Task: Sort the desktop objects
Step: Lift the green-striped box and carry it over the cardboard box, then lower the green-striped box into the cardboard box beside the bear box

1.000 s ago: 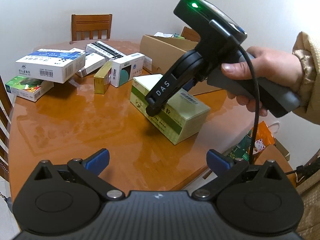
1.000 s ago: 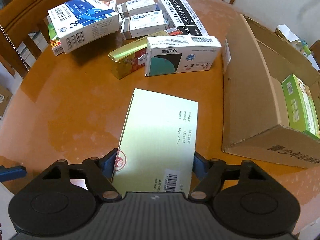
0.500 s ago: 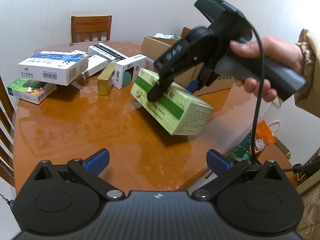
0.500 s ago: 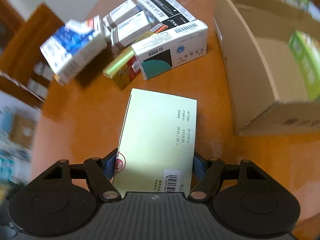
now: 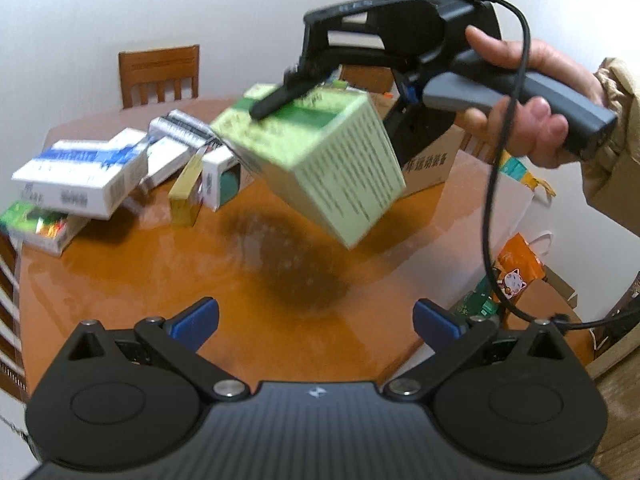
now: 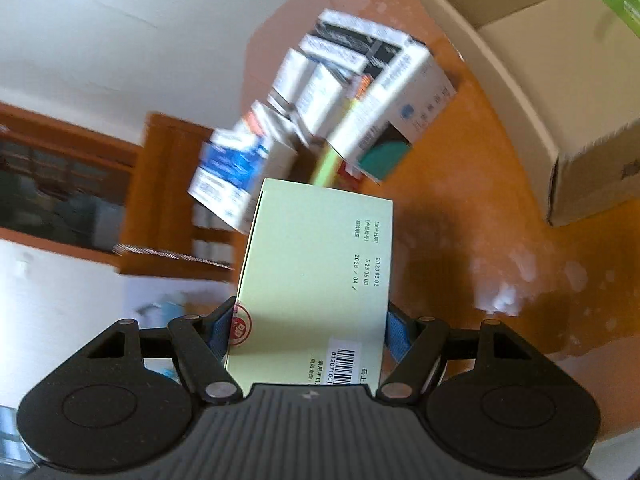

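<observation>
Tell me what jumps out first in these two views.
The pale green box hangs tilted above the wooden table, clamped in the right gripper. Behind it lies a jumble of small boxes at the table's left, with an open cardboard carton to the right.

Light on my feeds is soft and even, indoor, with no hard glare. Ahead of my left tongs (image 5: 316, 320) the pale green box (image 5: 320, 160) is smeared by motion blur, and a dark soft shadow lies under it on the glossy bench (image 5: 160, 272). Between my right tongs (image 6: 308, 332) that box stays sharp, while the box pile (image 6: 320, 120) beyond is blurred. Fisheye bends and darkens both frames' corners.
</observation>
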### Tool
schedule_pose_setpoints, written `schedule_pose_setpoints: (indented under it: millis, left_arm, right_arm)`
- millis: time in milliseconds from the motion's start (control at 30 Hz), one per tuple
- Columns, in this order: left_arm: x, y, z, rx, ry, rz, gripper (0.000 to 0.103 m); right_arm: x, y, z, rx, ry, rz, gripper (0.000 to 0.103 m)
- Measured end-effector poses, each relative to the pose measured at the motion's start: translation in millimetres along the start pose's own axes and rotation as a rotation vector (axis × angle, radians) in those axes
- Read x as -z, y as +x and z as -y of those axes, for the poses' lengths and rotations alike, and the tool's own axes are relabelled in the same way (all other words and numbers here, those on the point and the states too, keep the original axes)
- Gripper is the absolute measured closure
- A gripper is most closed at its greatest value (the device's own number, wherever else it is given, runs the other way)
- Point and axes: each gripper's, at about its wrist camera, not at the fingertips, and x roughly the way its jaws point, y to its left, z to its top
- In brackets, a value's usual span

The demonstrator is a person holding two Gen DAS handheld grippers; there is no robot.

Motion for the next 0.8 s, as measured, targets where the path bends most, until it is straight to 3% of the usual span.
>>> schedule_pose_setpoints:
  millis: [133, 367, 567, 800]
  left_arm:
    - [-18, 6, 8, 0.006, 0.008, 0.020, 0.000]
    - [-59, 36, 36, -0.016, 0.007, 0.056, 0.000]
    - [-84, 72, 46, -0.021, -0.101, 0.060, 0.000]
    - [-93, 100, 51, -0.042, -0.164, 0.040, 0.000]
  right_arm:
    - [-26, -38, 11, -0.096, 0.034, 0.080, 0.026]
    - [-106, -108, 54, -0.031, 0.026, 0.194, 0.026]
    - [-172, -112, 102, 0.097, 0.025, 0.130, 0.026]
    - [-194, -79, 124, 0.224, -0.052, 0.021, 0.026]
